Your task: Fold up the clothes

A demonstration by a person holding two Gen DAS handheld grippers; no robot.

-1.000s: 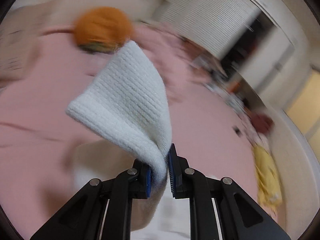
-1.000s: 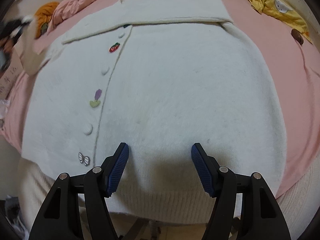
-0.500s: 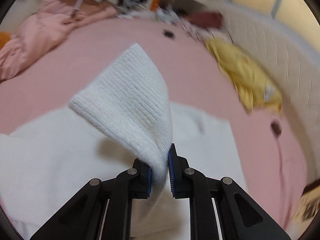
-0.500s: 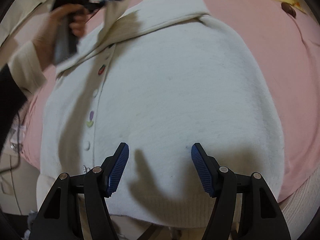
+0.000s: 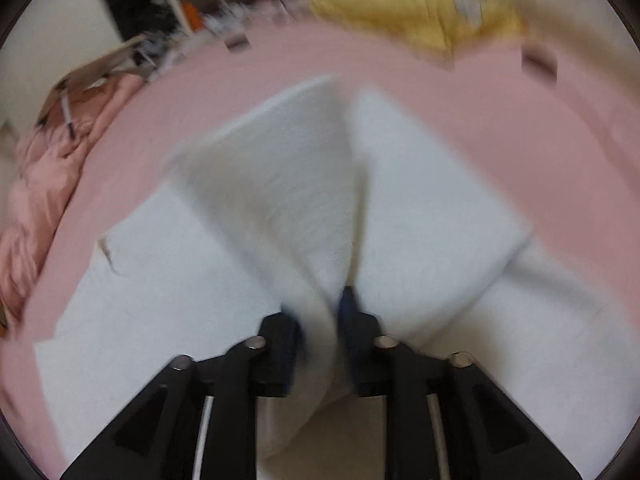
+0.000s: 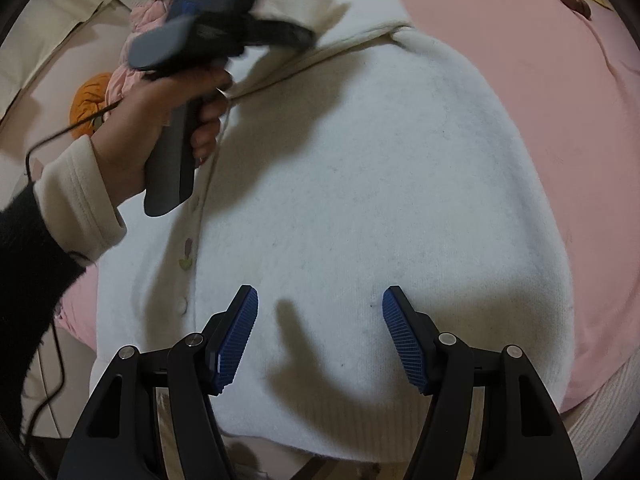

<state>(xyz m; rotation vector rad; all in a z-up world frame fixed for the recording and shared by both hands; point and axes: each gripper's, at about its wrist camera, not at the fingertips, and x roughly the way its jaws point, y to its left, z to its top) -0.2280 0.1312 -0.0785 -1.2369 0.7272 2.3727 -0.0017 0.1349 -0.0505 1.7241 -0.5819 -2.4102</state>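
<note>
**Folding a white cardigan on a pink bed**

Looking along the left gripper point(image 5: 320, 322), this blurred view shows its jaws opening with the cardigan's white sleeve point(image 5: 280, 200) between them, pads apparently touching it. The sleeve rises to mid-frame over the cardigan, pink sheet point(image 5: 500, 120) beyond, yellow cloth point(image 5: 420, 12) at upper right.

In the right wrist view, the right gripper point(image 6: 320, 334) stands wide open and empty at the bottom, above the white cardigan point(image 6: 360, 200) filling the centre. At upper left, a hand point(image 6: 160, 120) holds the left gripper over the collar.
</note>
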